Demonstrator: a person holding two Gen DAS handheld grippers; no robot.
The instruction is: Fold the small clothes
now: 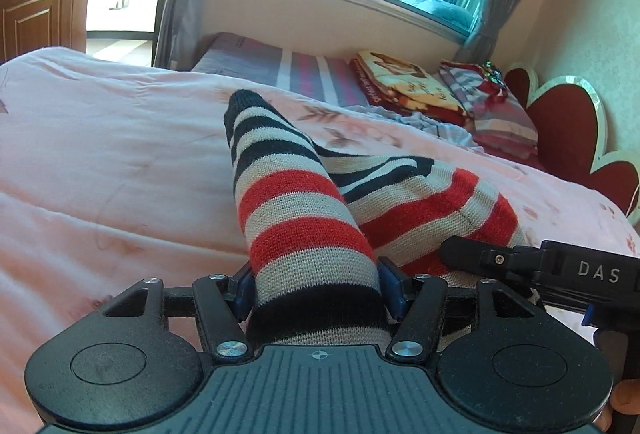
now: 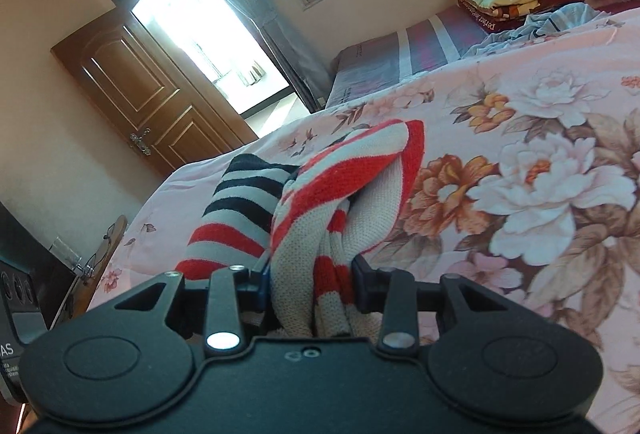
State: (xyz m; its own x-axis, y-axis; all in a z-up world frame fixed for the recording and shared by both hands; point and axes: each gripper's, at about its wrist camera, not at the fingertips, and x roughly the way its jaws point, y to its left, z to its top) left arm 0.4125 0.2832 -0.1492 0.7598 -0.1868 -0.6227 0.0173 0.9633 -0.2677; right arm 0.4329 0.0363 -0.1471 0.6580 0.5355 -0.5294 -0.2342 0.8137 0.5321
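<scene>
A small knitted striped garment (image 1: 400,205) in red, black and cream lies on the pink floral bedspread (image 1: 100,153). My left gripper (image 1: 316,294) is shut on one striped sleeve-like part (image 1: 292,201), which sticks up forward between the fingers. The right gripper body (image 1: 560,270) shows at the right, against the same garment. In the right wrist view my right gripper (image 2: 312,286) is shut on a bunched red and cream part of the garment (image 2: 340,193), which hides the fingertips. The black-striped part (image 2: 244,189) lies to its left.
The bedspread's flower print (image 2: 520,173) fills the right. Folded blankets (image 1: 404,85) and pillows (image 1: 492,105) are stacked at the head of the bed by a red headboard (image 1: 568,125). A striped mattress (image 1: 280,61), a window and a wooden door (image 2: 148,89) lie beyond.
</scene>
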